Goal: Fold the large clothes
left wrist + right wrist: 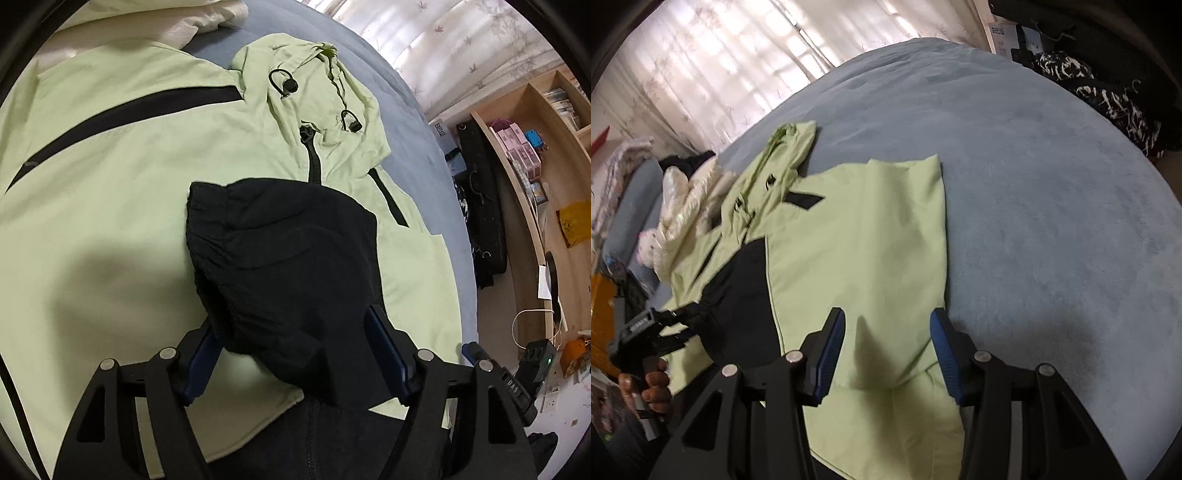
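Note:
A pale green hooded jacket (122,177) with black stripes and a black zip lies flat on a blue-grey bed (1052,206). Its hood (314,88) points to the far side. My left gripper (291,325) has its jaws wide apart, with the jacket's black sleeve cuff (280,254) lying between them over the chest. My right gripper (888,343) is open and hovers above the jacket's folded right side (871,258), holding nothing. The left gripper also shows in the right wrist view (665,325), held in a hand at the far left.
Cream bedding (207,14) lies beyond the jacket. A black patterned bag (1108,99) sits past the bed's far right edge. Wooden shelves (535,147) and floor clutter stand beside the bed. Curtains (720,74) hang behind.

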`<state>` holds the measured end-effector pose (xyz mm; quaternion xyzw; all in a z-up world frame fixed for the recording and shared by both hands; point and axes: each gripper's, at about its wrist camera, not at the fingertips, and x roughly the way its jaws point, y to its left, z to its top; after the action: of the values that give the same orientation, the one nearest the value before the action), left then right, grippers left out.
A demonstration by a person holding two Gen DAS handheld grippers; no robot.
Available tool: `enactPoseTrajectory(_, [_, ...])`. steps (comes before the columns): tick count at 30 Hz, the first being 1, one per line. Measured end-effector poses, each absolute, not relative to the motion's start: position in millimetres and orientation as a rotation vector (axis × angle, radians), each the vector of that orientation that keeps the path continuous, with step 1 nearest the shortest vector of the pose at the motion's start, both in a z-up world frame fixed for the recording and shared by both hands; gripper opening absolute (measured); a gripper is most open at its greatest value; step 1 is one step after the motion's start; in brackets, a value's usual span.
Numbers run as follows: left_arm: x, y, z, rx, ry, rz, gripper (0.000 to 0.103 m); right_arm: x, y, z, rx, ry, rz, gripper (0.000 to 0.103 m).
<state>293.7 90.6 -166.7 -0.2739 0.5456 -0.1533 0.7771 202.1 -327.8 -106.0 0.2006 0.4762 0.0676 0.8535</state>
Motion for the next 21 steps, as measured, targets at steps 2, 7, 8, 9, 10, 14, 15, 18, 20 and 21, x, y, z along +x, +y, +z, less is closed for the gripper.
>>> enactPoseTrajectory(2, [298.2,94.2,-168.3,-0.587,1.189,-0.347,0.073,209.9,-337.2,-105.2,0.475,0.994,0.149,0.048])
enactPoseTrajectory(7, [299.5,107.5,-167.6,-0.577,1.216,-0.4,0.073,240.2,-358.6,-110.0,0.58,0.984,0.107,0.048])
enactPoseTrajectory(8, [298.5,110.6,-165.9,-0.56,1.21,-0.395,0.073,248.8,-362.5,-113.3,0.594,0.986,0.096,0.048])
enactPoseTrajectory(9, [297.6,113.5,-164.6,-0.544,1.204,-0.398,0.074,258.3,-365.0,-117.6,0.605,0.993,0.086,0.048])
enactPoseTrajectory(10, [298.4,115.4,-164.3,-0.537,1.201,-0.403,0.074,265.5,-366.3,-120.9,0.612,1.0,0.081,0.048])
enactPoseTrajectory(14, [305.9,123.2,-167.4,-0.523,1.202,-0.398,0.075,301.1,-366.4,-140.9,0.626,1.041,0.061,0.048])
enactPoseTrajectory(15, [309.6,123.0,-169.8,-0.529,1.207,-0.395,0.076,309.5,-365.0,-146.5,0.623,1.05,0.05,0.048])
enactPoseTrajectory(18, [319.8,117.8,-175.9,-0.541,1.229,-0.394,0.076,326.9,-363.4,-157.2,0.636,1.06,0.046,0.048])
enactPoseTrajectory(20, [326.6,110.4,-178.5,-0.524,1.233,-0.397,0.076,336.1,-363.6,-159.9,0.654,1.053,0.058,0.048])
enactPoseTrajectory(21, [328.3,107.6,-178.1,-0.508,1.23,-0.394,0.073,339.4,-364.0,-160.5,0.663,1.047,0.065,0.048])
